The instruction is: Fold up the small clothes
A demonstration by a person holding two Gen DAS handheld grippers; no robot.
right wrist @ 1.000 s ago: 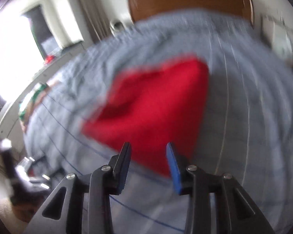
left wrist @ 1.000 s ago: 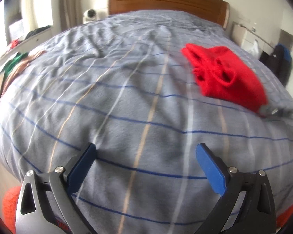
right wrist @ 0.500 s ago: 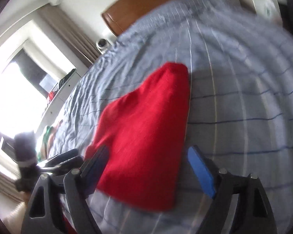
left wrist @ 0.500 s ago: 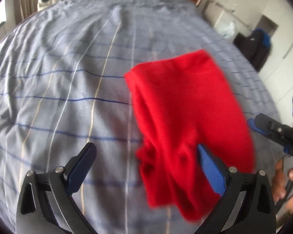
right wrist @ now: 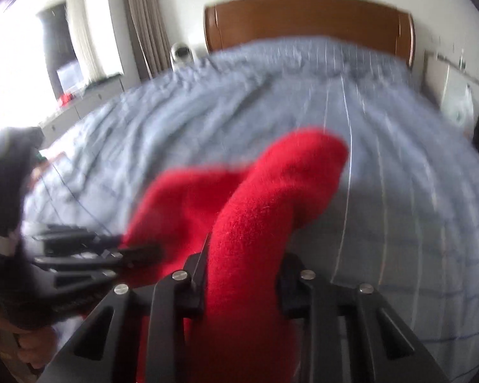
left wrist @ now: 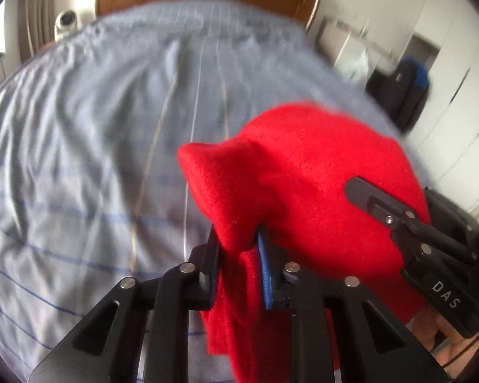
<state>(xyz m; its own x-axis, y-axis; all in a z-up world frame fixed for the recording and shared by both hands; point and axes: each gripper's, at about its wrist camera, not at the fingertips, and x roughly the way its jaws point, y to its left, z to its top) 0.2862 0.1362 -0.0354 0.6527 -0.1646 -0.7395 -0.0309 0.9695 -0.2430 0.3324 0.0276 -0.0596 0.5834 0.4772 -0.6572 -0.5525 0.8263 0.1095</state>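
The red garment (left wrist: 316, 172) is up off the bed (left wrist: 79, 159), bunched and drooping, held at two places and hanging between them over the striped grey-blue cover. It is a soft, fuzzy knit, and both views are blurred, so I cannot tell what kind of garment it is.

On the left wrist view, the left tool (left wrist: 239, 249) has a thick fold of red wedged between its pads, jaws closing on it, with cloth spilling down past the fingers toward the bottom of the frame. Just to the right, the right tool (left wrist: 364, 191) pokes in from the edge, its black finger lying against the far side of the same cloth.

Switch to the right wrist view: the right tool (right wrist: 239, 271) is closing too, a fat roll of red filling the gap between its fingers and rising away over the bed. The left tool (right wrist: 137, 252) reaches in from the left, tips buried in the fabric.

Beyond, a wooden headboard (right wrist: 306, 16) stands against the wall, curtains (right wrist: 143, 16) to the left.
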